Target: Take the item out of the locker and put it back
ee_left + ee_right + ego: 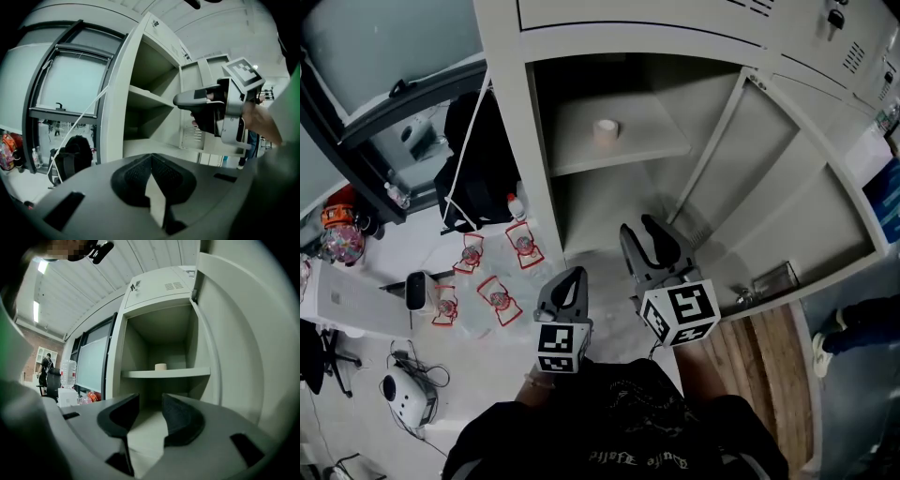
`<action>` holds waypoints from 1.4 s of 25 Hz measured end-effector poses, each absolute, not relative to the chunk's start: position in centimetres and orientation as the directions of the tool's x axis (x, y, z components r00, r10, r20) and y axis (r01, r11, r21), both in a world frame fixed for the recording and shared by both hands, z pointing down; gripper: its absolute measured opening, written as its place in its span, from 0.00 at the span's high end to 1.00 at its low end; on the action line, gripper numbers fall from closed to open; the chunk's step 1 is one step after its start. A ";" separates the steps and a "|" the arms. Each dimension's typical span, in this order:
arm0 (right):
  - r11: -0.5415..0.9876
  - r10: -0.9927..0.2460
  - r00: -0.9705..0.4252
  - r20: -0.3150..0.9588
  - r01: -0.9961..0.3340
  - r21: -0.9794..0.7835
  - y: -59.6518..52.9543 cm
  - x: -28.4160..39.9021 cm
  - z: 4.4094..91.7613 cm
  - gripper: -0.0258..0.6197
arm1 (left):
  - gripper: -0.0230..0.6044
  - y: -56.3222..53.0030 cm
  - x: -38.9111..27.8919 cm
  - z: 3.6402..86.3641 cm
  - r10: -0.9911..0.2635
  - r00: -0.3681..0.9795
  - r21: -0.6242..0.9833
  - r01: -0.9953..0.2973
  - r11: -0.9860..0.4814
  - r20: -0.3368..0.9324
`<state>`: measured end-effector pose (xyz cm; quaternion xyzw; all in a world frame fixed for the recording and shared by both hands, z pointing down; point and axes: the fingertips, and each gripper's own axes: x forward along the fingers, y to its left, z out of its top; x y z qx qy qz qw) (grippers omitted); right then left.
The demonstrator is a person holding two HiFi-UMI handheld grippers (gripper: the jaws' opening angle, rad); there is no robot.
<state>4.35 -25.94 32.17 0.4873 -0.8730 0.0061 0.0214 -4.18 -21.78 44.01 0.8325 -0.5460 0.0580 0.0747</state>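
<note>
- Grey steel locker (534, 159) stands open, and the small tape roll (606, 132) sits upright on its upper shelf (652, 136).
- Right gripper (150, 401) faces that shelf, well short of the roll, jaws parted with nothing between them.
- Left gripper (151, 159) hangs off to the side, jaws pressed together, empty.
- Nothing is held, so either the take-out hasn't begun or the roll is already back. I can't tell which.
</note>
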 end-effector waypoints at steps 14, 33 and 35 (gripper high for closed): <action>0.552 -0.834 -0.550 0.045 -0.830 0.084 -32.4 2.0 24.3 0.65 | 0.95 -21.8 -4.5 43.2 -0.896 0.402 0.063 -0.915 -0.397 0.188; 0.590 -0.781 -0.545 0.306 -0.804 0.072 -39.6 -0.2 24.2 0.61 | 0.95 -21.5 -4.3 44.9 -0.875 0.424 0.089 -0.905 -0.415 0.235; 0.590 -0.772 -0.534 0.344 -0.804 0.074 -39.9 -0.2 24.6 0.61 | 0.95 -21.3 -4.2 45.2 -0.871 0.428 0.091 -0.903 -0.419 0.242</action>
